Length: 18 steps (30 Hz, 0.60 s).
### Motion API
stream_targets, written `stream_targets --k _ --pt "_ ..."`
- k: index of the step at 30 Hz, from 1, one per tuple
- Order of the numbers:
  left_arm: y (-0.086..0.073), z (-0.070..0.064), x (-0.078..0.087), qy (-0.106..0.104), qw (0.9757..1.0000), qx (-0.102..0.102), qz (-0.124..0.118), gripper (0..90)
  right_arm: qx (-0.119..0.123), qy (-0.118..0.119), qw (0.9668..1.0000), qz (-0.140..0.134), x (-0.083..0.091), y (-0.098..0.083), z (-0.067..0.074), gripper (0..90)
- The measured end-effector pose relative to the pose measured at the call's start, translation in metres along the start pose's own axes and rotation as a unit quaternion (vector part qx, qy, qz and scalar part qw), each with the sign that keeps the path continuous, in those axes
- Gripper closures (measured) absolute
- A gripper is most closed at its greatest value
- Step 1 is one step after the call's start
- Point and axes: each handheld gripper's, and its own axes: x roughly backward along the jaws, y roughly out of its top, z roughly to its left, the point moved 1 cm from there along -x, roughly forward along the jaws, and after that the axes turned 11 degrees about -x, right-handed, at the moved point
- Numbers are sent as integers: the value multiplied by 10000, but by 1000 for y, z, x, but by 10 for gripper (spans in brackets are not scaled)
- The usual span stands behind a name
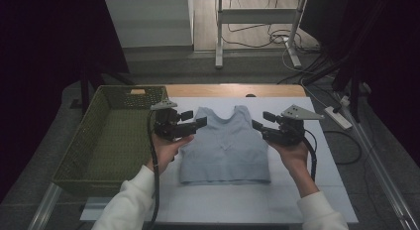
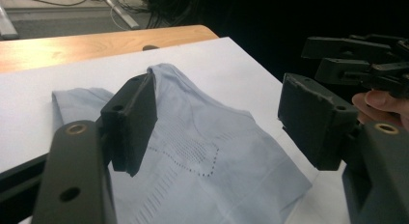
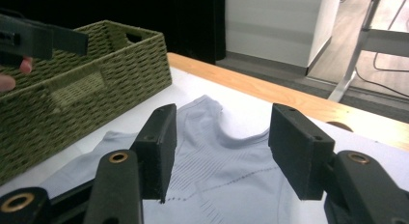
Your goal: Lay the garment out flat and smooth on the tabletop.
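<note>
There is one garment, one basket and two grippers on the table. The garment is a pale blue sleeveless top [image 1: 225,148], lying flat and spread out on the white table cover [image 1: 297,200] with its two shoulder straps pointing away from the person and its hem toward them; a faint stitched or perforated pattern marks the middle of the chest, seen in the left gripper view [image 2: 193,151]. The single green woven basket [image 1: 106,136] stands just left of the top. The left gripper [image 1: 194,119] hangs over the top's left armhole and the right gripper [image 1: 257,122] over the right armhole; both sets of jaws stand apart with nothing clamped between them, the cloth lying loose beneath.
</note>
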Motion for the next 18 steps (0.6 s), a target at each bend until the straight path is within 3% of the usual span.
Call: stream_targets --k 9,18 --pt "-9 -5 14 -38 9997 -207 125 312 30 86 9999 107 5 -10 3 435" --pt "-24 -3 26 -54 9997 -208 133 313 17 123 9996 269 6 -18 4 435"
